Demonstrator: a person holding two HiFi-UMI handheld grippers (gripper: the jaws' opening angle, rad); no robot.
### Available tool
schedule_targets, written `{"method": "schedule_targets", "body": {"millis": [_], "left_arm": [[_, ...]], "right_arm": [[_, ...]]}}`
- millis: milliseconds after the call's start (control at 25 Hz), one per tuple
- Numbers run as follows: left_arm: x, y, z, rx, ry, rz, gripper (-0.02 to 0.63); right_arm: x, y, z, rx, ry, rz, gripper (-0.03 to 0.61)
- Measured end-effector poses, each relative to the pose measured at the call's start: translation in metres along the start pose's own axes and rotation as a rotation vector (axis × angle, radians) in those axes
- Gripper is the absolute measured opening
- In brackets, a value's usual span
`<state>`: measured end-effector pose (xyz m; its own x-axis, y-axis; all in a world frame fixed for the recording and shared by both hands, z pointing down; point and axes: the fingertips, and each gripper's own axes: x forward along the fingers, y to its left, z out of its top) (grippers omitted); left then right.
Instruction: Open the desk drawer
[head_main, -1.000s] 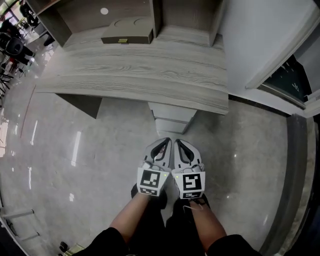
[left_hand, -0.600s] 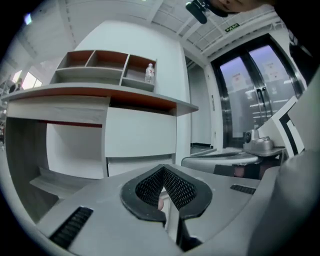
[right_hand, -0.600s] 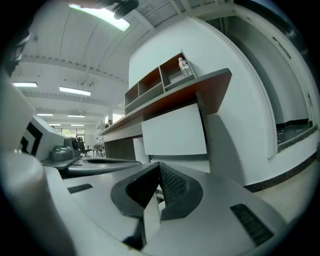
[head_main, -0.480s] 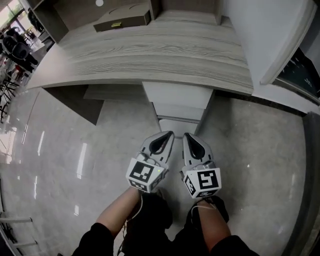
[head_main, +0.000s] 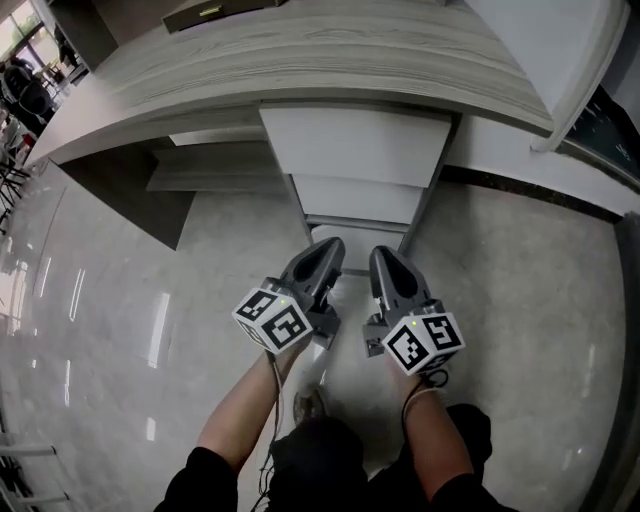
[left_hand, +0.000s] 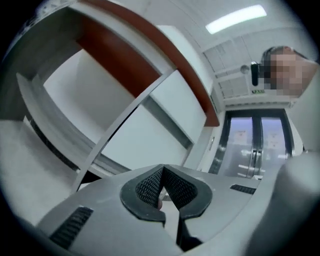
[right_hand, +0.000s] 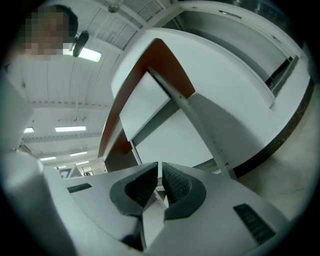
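Observation:
A white drawer stack (head_main: 355, 150) sits under the grey wood-grain desk top (head_main: 300, 50), its fronts closed one below another. My left gripper (head_main: 328, 250) and right gripper (head_main: 386, 256) hover side by side just in front of the lowest front, apart from it. Both are shut with nothing between the pads. In the left gripper view the shut gripper (left_hand: 162, 170) faces the tilted white drawer fronts (left_hand: 95, 105). In the right gripper view the shut gripper (right_hand: 159, 170) faces the same drawer fronts (right_hand: 170, 140) from low down.
A white wall panel (head_main: 520, 40) with a dark skirting strip (head_main: 540, 190) stands right of the drawers. Left of them is the open knee space (head_main: 130, 190) under the desk. Glossy stone floor (head_main: 110, 340) lies all around. A flat box (head_main: 215, 10) rests on the desk.
Both grippers have dropped lower and rolled outward, their marker cubes tilting apart. The view has come down closer to the drawers, whose fronts now show more fully.

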<state>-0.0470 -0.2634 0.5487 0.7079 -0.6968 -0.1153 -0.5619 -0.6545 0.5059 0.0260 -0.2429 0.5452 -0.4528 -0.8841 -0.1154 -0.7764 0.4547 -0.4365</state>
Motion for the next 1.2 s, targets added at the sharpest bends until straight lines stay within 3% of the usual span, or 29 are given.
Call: {"method": "schedule_targets", "body": {"millis": [120, 200, 280, 600, 720, 1200], "left_arm": [[0.009, 0.022, -0.014, -0.15, -0.044, 0.003, 0.003], [0.011, 0.032, -0.016, -0.269, -0.094, -0.011, 0.09], [0.011, 0.037, -0.014, -0.354, -0.142, -0.032, 0.106], [0.018, 0.059, -0.025, -0.546, -0.187, -0.042, 0.129], [0.025, 0.061, -0.022, -0.58, -0.211, -0.075, 0.129], [0.038, 0.074, -0.011, -0.579, -0.259, -0.106, 0.124]], "right_arm": [[0.015, -0.009, -0.006, 0.126, -0.039, 0.033, 0.009], [0.025, -0.015, -0.009, 0.225, -0.059, 0.049, 0.111], [0.032, -0.022, -0.01, 0.302, -0.077, 0.061, 0.145], [0.036, -0.045, -0.029, 0.476, -0.068, 0.042, 0.185], [0.038, -0.052, -0.029, 0.489, -0.076, 0.04, 0.186], [0.052, -0.063, -0.026, 0.535, -0.125, 0.062, 0.186]]}}
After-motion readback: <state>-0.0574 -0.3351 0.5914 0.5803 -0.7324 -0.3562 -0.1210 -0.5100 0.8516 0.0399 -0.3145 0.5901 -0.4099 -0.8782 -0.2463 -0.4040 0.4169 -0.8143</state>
